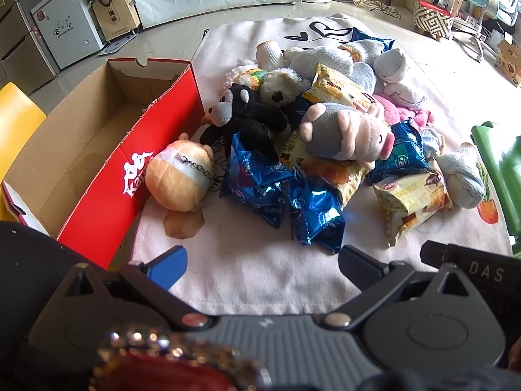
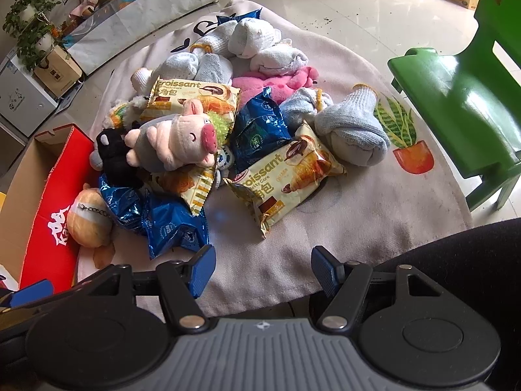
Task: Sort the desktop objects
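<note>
A heap of things lies on a pale cloth [image 1: 247, 277]: a pig plush [image 1: 345, 130] [image 2: 176, 137], a black monkey plush [image 1: 247, 110], an orange plush [image 1: 179, 176] [image 2: 88, 218], blue snack bags [image 1: 312, 215] [image 2: 176, 228], croissant packs [image 2: 286, 182] [image 1: 410, 198] and rolled socks [image 2: 351, 130]. My left gripper [image 1: 263, 260] hovers open over bare cloth in front of the heap. My right gripper [image 2: 263, 267] also stands open and empty, just short of a blue bag and a croissant pack.
An open red cardboard box [image 1: 97, 150] [image 2: 49, 195] stands left of the heap, nothing in it. A green plastic chair [image 2: 462, 91] [image 1: 501, 176] stands at the right. A yellow seat [image 1: 16, 120] is at far left. Cabinets and potted plants line the far wall.
</note>
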`<state>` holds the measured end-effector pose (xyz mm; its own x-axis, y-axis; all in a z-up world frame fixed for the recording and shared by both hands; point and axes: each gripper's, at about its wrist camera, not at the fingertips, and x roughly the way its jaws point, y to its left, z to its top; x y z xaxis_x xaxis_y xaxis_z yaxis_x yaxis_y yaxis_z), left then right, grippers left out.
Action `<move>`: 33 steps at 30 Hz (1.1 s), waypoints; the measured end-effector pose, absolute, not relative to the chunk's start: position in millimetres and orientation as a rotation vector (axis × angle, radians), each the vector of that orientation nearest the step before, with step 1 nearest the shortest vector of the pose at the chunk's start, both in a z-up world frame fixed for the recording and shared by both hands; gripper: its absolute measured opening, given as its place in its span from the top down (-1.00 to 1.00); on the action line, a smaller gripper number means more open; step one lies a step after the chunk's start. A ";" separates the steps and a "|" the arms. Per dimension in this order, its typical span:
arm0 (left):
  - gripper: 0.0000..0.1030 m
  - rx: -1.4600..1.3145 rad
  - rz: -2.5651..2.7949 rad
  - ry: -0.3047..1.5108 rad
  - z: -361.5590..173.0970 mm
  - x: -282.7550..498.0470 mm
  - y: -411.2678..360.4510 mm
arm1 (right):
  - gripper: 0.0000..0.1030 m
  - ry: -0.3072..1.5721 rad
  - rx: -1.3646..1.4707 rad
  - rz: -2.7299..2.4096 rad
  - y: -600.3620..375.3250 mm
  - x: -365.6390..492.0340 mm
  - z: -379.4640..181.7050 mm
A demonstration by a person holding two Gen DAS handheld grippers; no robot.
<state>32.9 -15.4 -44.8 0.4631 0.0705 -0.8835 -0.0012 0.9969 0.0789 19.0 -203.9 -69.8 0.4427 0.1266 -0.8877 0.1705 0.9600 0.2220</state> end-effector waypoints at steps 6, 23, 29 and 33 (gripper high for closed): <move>-0.99 0.070 0.048 1.087 -45.2 36.4 -16.1 | -0.27 1.120 0.307 -0.031 -205.3 19.7 -70.4; -0.99 0.107 0.088 1.072 -43.2 35.1 -12.6 | -0.28 1.120 0.308 -0.038 -205.9 20.7 -72.1; -0.99 0.116 0.104 1.062 -39.2 33.4 -9.8 | -0.28 1.120 0.300 -0.041 -205.1 21.9 -73.4; -0.99 0.142 0.127 1.053 -35.7 31.8 -9.3 | -0.28 1.118 0.293 -0.044 -204.3 22.8 -75.3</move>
<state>31.8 -9.3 -35.7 0.4891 0.1718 -0.8551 -0.0359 0.9836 0.1770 22.8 -204.3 -75.3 0.4407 0.1114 -0.8907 0.1811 0.9608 0.2098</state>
